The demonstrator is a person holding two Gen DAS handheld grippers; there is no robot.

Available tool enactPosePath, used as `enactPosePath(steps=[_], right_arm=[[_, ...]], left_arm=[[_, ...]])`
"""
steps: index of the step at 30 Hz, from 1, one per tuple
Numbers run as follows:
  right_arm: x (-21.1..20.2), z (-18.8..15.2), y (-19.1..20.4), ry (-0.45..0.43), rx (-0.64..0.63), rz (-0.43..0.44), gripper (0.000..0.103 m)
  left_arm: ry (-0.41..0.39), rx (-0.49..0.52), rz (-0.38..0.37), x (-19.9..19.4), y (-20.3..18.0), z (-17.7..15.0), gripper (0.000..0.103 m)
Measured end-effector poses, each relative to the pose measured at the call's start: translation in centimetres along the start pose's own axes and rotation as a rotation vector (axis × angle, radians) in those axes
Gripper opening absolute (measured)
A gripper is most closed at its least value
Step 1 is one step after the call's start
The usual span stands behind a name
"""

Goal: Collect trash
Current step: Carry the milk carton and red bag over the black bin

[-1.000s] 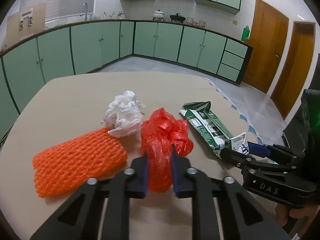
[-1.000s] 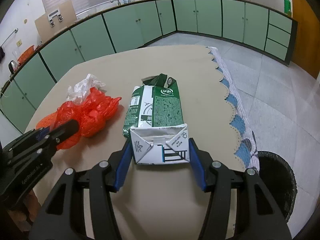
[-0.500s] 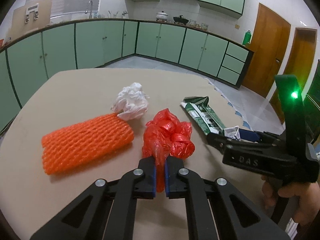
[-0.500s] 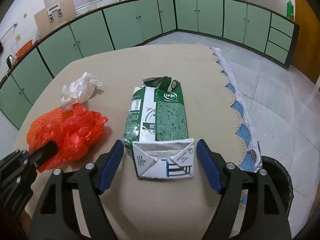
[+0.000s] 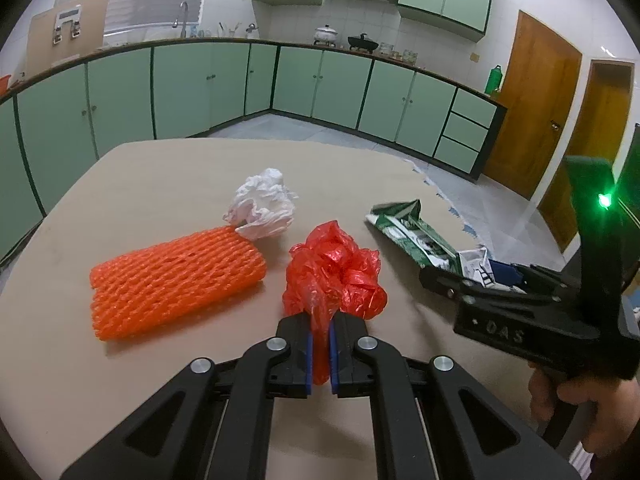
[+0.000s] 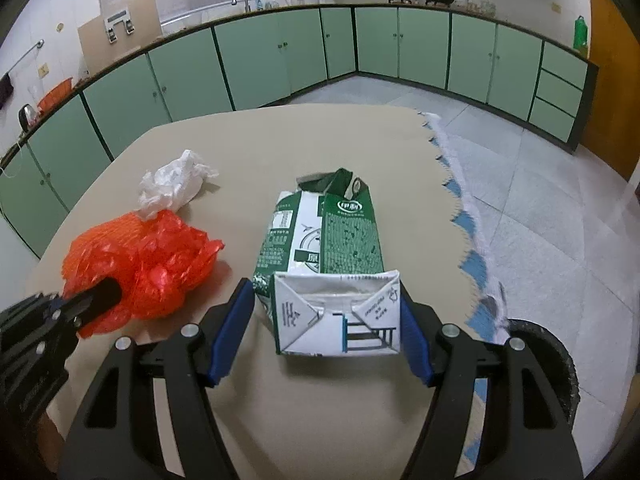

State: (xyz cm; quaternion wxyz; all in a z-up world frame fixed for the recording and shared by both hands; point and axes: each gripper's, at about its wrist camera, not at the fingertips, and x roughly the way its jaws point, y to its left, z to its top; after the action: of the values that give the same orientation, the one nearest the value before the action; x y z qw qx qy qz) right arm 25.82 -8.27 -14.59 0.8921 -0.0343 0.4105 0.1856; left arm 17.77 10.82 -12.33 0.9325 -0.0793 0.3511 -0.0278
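Observation:
My left gripper [image 5: 320,320] is shut on the near tail of a crumpled red plastic bag [image 5: 336,268], which rests on the beige table [image 5: 180,168]. An orange foam net sleeve [image 5: 176,276] lies left of the bag, with a white crumpled wad [image 5: 264,208] behind it. A flattened green and white milk carton [image 6: 324,240] lies with its folded end between the blue pads of my right gripper [image 6: 325,292]. Those jaws are closing; a gap shows at the left pad, and the right pad is at the carton's edge.
A black-lined trash bin [image 6: 560,360] stands on the floor off the table's right edge, below the scalloped blue and white cloth trim [image 6: 460,216]. Green kitchen cabinets run round the back. A hand [image 5: 580,400] holds the right gripper's handle.
The left jaws went from loosely around the red bag to pinched shut on it. The right jaws let go of the carton, spread wide, then narrowed again around it.

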Motion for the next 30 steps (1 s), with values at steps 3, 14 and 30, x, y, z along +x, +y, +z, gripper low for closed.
enactPosePath(steps=[3,14,30], right_arm=[[-1.5,-0.6,-0.3,-0.019,0.006,0.002,0.065],[-6.6,-3.3,-1.6,-0.068,0.043,0.004,0.066],[-14.1,-5.1,-6.4,-0.176,0.119,-0.097,0.066]], left_arm=[[-0.005,0.008,-0.014,-0.4,-0.6,0.0,0.006],[-0.005,0.028,-0.062,-1.5,-3.0,-0.3,0.006],[-0.035,0.128,-0.183,-2.5,-10.4,0.4,0.006]])
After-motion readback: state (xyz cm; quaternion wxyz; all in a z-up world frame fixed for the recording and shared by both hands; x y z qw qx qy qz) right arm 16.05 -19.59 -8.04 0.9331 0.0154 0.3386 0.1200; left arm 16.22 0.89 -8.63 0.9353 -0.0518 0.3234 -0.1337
